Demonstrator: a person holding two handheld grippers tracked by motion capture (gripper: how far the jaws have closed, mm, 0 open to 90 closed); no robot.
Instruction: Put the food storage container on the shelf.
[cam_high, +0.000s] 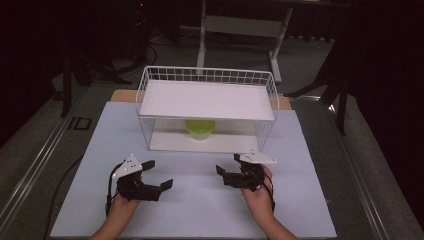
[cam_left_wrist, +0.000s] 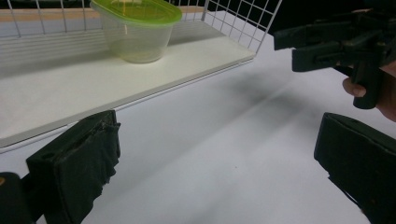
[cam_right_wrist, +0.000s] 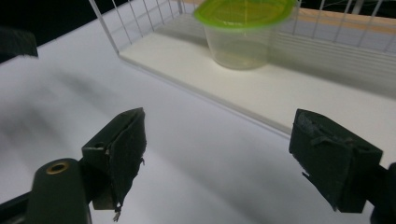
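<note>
Your left gripper (cam_high: 156, 174) hovers low over the white table (cam_high: 200, 210), out in front of the wire rack (cam_high: 207, 107). Your left hand (cam_high: 122, 202) comes in from the bottom edge with the forearm angled slightly inward, and the gripper points forward and to the right. Its fingers (cam_left_wrist: 77, 168) are spread wide apart with nothing between them; in the left gripper view only bare table lies in the gap.

Your right gripper (cam_high: 227, 167) sits at about the same depth, well apart from the left one. Your right hand (cam_high: 257, 192) wraps the handle from below, wrist bent so that the gripper points forward and to the left, toward the rack's open front. Its fingers (cam_right_wrist: 119, 154) are also wide apart and hold nothing. In the left gripper view you can see the right gripper (cam_left_wrist: 299, 46) farther off at the upper right, raised off the table.

The clear tub with the green lid (cam_high: 200, 127) stands upright on the rack's lower shelf (cam_high: 170, 141), near the middle and toward the back, under the upper shelf (cam_high: 207, 100). It is well apart from both grippers. In the right gripper view the tub (cam_right_wrist: 243, 39) lies ahead between the two fingers; in the left gripper view it (cam_left_wrist: 135, 30) stands at the upper left, lid on.
</note>
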